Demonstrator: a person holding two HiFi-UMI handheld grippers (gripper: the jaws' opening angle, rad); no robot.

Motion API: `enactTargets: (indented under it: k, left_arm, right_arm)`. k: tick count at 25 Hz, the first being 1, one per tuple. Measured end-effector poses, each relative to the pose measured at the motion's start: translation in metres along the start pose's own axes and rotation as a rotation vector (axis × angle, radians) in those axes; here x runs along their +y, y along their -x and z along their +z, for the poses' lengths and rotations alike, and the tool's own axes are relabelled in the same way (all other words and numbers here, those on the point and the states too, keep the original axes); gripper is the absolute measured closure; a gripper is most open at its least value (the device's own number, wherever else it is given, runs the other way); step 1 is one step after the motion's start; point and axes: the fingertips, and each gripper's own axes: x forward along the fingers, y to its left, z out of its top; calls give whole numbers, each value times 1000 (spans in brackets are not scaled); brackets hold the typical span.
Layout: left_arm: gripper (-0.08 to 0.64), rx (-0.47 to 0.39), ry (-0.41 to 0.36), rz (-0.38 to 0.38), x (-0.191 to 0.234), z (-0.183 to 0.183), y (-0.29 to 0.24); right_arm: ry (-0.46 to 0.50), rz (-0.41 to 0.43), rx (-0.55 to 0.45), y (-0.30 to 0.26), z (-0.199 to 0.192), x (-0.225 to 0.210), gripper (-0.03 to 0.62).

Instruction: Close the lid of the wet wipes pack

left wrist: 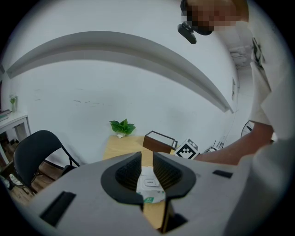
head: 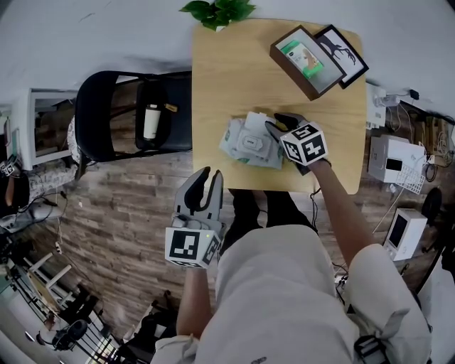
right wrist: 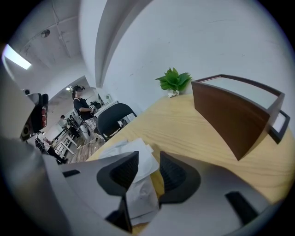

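Note:
The wet wipes pack lies near the front edge of the wooden table, pale green and white. Its white lid with a small label looks flat in the left gripper view. My right gripper rests at the pack's right end, with the jaws standing apart. The pack's crinkled white edge lies under and between them in the right gripper view, and I see no pad pressing on it. My left gripper hovers off the table over the floor. It points at the pack, its jaws a narrow gap apart and empty.
A brown open box and a black picture frame sit at the table's far right. A small plant stands at the far edge. A black chair with a bottle is left of the table. White appliances are on the right.

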Motion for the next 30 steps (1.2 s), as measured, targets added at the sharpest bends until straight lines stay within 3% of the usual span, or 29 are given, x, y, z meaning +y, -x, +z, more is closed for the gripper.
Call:
enactTargets:
  k: [14, 30]
  left_arm:
    - [486, -2, 11, 5, 6, 0, -2]
    - [486, -25, -19, -39, 7, 6, 12]
  right_arm:
    - [-7, 21, 40, -8, -9, 0, 456]
    - [3, -30, -30, 14, 10, 12, 481]
